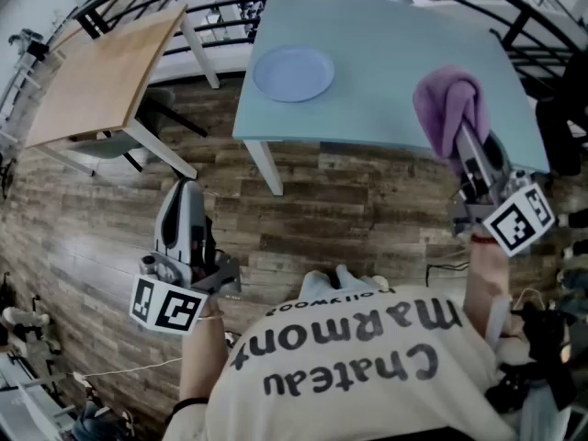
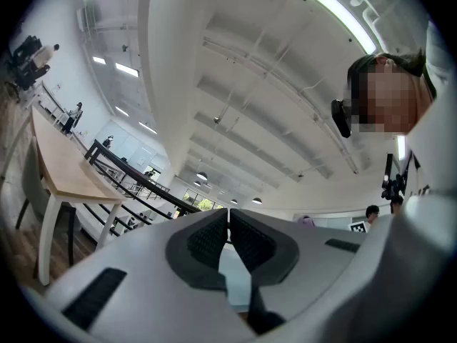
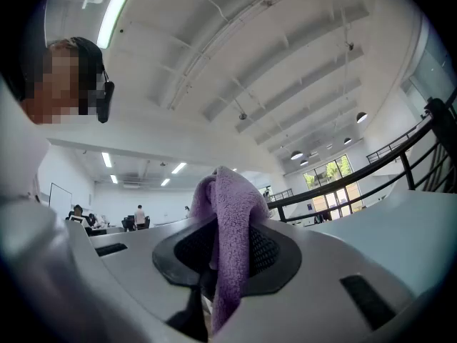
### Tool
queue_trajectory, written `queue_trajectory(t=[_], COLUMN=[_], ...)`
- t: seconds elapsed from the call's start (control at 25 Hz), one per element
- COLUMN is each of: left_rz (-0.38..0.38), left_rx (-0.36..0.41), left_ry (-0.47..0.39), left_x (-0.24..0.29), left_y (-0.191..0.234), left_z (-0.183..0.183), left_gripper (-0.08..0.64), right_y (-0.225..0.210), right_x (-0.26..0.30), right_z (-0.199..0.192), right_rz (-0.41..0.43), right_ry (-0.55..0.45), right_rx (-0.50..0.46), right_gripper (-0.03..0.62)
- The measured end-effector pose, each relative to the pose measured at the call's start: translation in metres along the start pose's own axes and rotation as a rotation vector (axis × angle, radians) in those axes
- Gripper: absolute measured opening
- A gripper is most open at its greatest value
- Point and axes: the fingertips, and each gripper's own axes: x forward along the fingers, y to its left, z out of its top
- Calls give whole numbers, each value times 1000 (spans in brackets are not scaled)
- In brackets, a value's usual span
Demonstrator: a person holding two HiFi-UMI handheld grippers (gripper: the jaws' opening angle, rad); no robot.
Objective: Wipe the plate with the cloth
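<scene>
Hold the purple cloth (image 1: 446, 104) pinched firmly in the right tool (image 3: 230, 241), up near the blue worktop's (image 1: 395, 72) right front edge. Carry leftward to the pale blue plate (image 1: 293, 73), well apart by the left edge. Lower until the fabric lies flat, then sweep in circles. Bring the left tool (image 2: 228, 224), clenched on nothing, up to steady the rim.

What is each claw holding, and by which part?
The right claw pinches the purple cloth at a bunched fold; the left claw is shut and empty.
</scene>
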Motion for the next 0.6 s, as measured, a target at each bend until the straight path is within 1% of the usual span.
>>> queue_trajectory(t=[0.32,0.48,0.6], left_rz=[-12,-15,-19], left_rx=[-13,-24,-34], left_ry=[4,0,9], left_x=[7,11,15], left_y=[15,23,26], left_z=[7,12,10], left_gripper=[14,12,14], right_y=[8,14,16], right_x=[17,27,33], right_z=[-1,-3,-11], right_rz=[-6,-1,-5], right_ry=[0,-1,26], right_rx=[-19,1,9], right_gripper=[97,100,100])
